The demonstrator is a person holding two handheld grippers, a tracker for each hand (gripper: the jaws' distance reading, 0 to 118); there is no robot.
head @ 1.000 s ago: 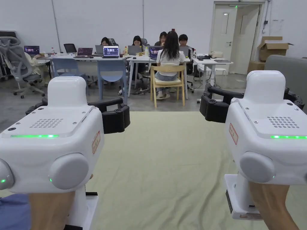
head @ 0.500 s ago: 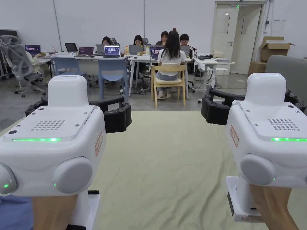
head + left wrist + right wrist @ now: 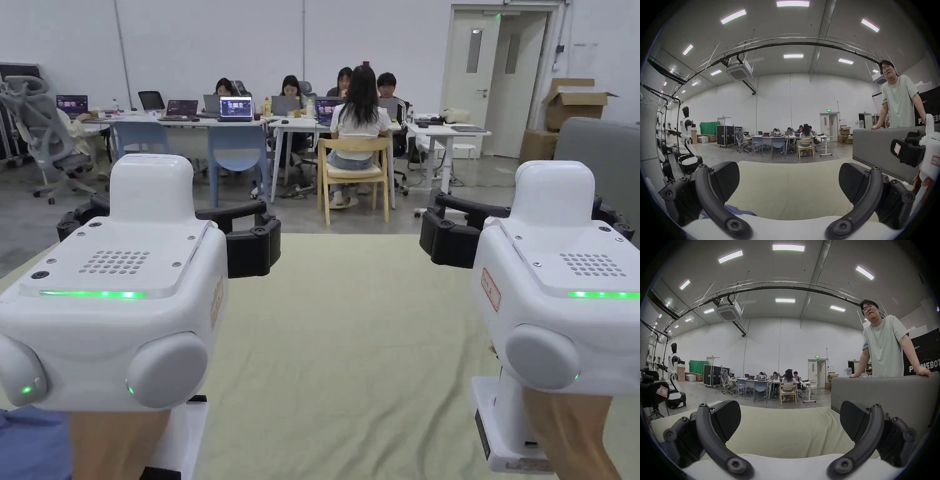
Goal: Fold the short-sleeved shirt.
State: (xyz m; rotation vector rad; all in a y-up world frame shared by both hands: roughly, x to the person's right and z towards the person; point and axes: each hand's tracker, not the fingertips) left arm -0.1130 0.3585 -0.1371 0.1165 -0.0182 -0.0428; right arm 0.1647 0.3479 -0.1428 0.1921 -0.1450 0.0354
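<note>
Both tools hang level above the pale green tabletop [image 3: 350,350], left tool [image 3: 788,181] and right tool [image 3: 790,420] each with jaws spread wide, holding nothing. A blue shirt [image 3: 735,211] lies crumpled at the near left edge, beneath and behind the left tool.

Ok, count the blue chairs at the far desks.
2. One blue chair stands at the left desk; the other blue chair stands beside it, nearer the wooden chair. Others may be hidden behind people.

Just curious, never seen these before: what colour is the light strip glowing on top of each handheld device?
Green, on the left tool and the right tool; clearest in the head view.
</note>
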